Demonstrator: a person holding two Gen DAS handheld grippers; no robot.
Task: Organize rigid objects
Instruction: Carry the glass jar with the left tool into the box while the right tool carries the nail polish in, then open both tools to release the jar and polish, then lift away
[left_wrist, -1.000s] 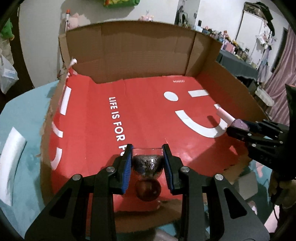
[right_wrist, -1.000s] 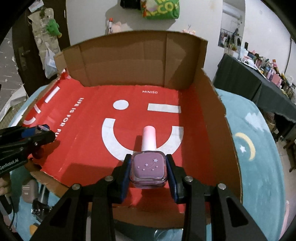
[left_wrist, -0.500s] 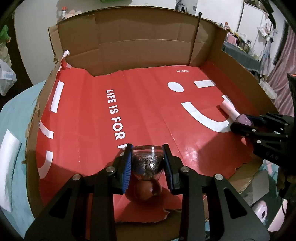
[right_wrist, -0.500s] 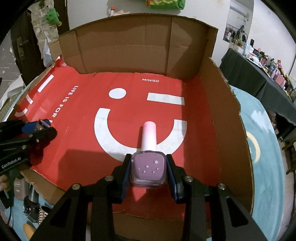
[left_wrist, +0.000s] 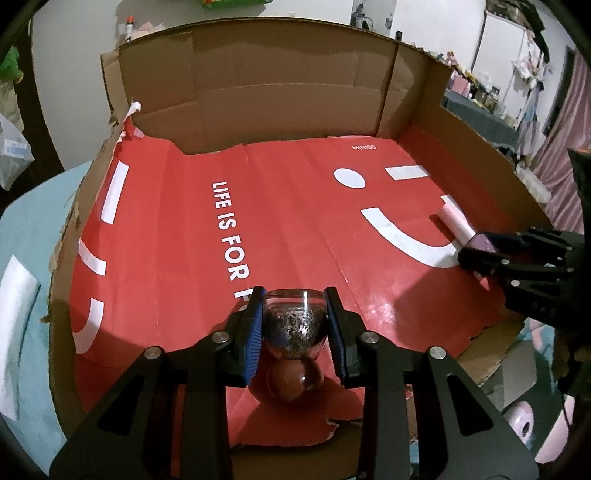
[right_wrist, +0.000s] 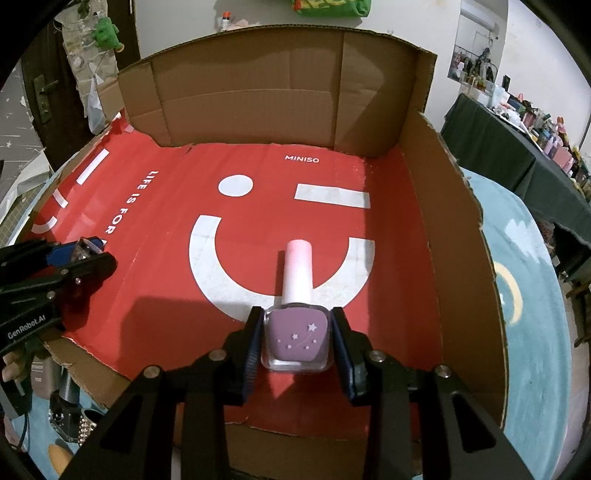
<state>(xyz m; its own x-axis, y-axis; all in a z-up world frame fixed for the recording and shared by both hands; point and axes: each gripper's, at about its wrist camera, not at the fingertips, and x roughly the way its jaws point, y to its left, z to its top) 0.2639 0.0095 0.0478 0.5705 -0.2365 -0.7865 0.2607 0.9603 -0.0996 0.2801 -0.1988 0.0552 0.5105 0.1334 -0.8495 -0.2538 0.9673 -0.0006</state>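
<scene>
My left gripper (left_wrist: 295, 295) is shut on a small glass bottle of dark glitter (left_wrist: 295, 325). The bottle's round brown cap (left_wrist: 294, 380) points back toward the camera, just above the red floor near the box's front edge. My right gripper (right_wrist: 295, 314) is shut on a square purple nail polish bottle (right_wrist: 295, 338) with white stars. Its pink cap (right_wrist: 297, 273) points away over the white smile mark, and the bottle lies low on the floor. From the side, the right gripper (left_wrist: 480, 251) appears in the left wrist view and the left gripper (right_wrist: 92, 251) in the right wrist view.
Both grippers are inside an open cardboard box (left_wrist: 280, 92) lined with red printed paper, walled at the back and right. Its torn front edge (right_wrist: 295, 428) is low. Small dark bottles (right_wrist: 66, 413) and a pink roll (left_wrist: 524, 424) lie on the teal mat outside it.
Both grippers have come a little lower and closer to the red floor. Each keeps hold of its bottle.
</scene>
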